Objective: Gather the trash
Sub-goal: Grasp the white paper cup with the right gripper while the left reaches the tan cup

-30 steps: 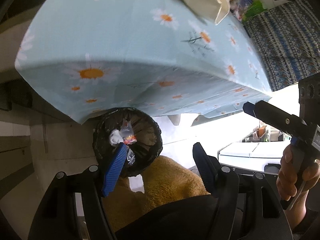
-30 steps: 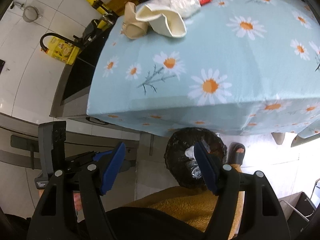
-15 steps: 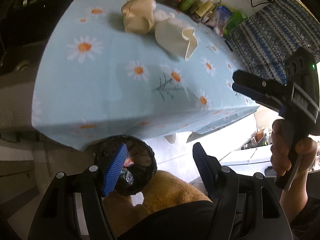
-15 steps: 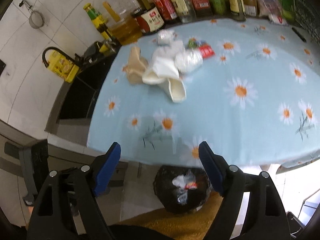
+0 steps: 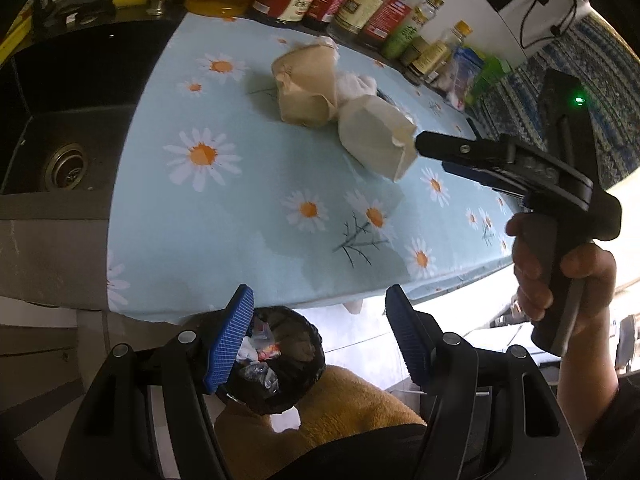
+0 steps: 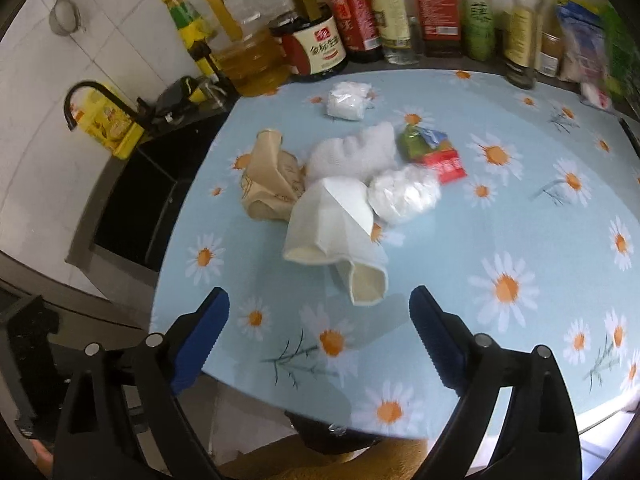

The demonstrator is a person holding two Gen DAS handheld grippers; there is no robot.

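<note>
Both grippers have been raised and carried forward over the counter since the earlier frames, so that the trash pile, previously seen at the far edge, is now viewed from above. The right gripper (image 6: 318, 334) is held wide apart with nothing between its blue pads, poised just short of the white crumpled paper cup (image 6: 334, 236); in the left wrist view the same gripper (image 5: 424, 148) is seen with its tip at that cup's (image 5: 376, 142) edge, though contact cannot be confirmed. The left gripper (image 5: 320, 338) is likewise spread wide and empty, positioned at the near edge of the counter (image 5: 256, 216), above the black-lined trash bin (image 5: 280, 364), in which wrappers are already lying.

Beside the white cup a beige crumpled paper cup (image 6: 270, 182) is noted, the two touching. Behind them a white tissue wad (image 6: 352, 154) and a white plastic-wrapped bundle (image 6: 402, 194) are recorded, with a red sachet (image 6: 446, 166) and a green packet (image 6: 416, 142) just beyond. A further white bundle (image 6: 348, 102) lies apart, nearer the row of sauce bottles (image 6: 384, 12) along the back. A black sink (image 5: 60, 136) is set to the left of the daisy-print cloth covering the counter.
</note>
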